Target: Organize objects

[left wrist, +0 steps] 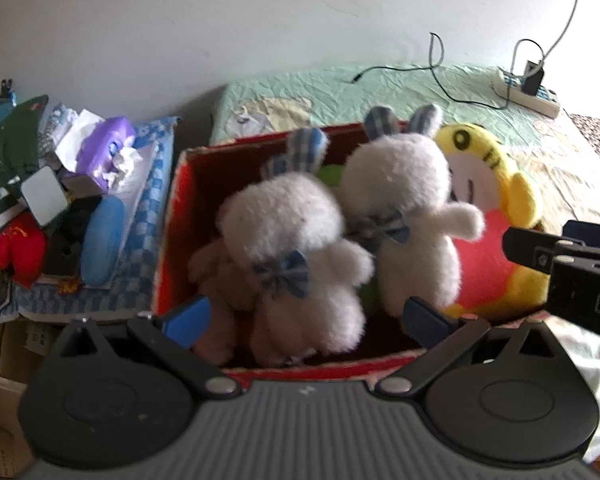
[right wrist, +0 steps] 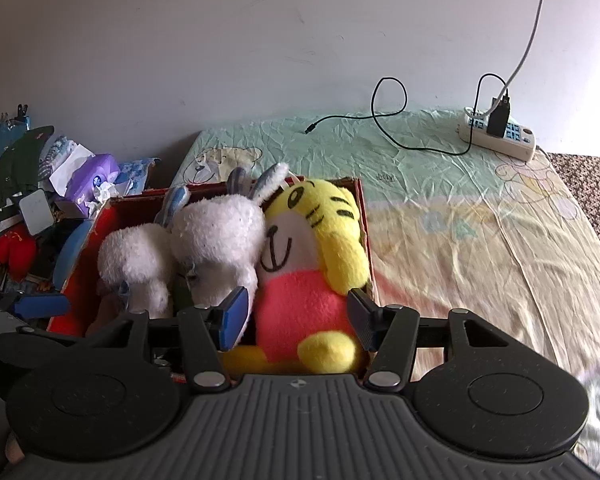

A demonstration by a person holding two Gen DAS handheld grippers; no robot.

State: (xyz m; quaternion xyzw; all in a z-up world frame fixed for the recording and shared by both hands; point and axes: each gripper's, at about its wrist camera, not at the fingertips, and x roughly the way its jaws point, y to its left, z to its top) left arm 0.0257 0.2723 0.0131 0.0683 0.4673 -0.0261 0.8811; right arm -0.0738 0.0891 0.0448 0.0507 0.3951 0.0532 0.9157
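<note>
A: Left wrist view?
B: I see my left gripper (left wrist: pixel 308 316) spread wide, gripping nothing, hovering over the red box (left wrist: pixel 172 216). Two white bunnies (left wrist: pixel 292 240) sit inside it.
A: Right wrist?
B: Right gripper (right wrist: pixel 296 316) released, straddling the yellow tiger (right wrist: pixel 312 256), which sits in the box beside the bunnies.

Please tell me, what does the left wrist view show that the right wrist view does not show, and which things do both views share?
Only the left wrist view shows a brown plush toy low in the box beside the near bunny, and blue bows on both bunnies.

Only the right wrist view shows the tiger's full face and its yellow foot between the open fingers of the right gripper.

Both show the red cardboard box on the bed, two white bunnies, the yellow tiger plush, the power strip and the purple tissue pack.
</note>
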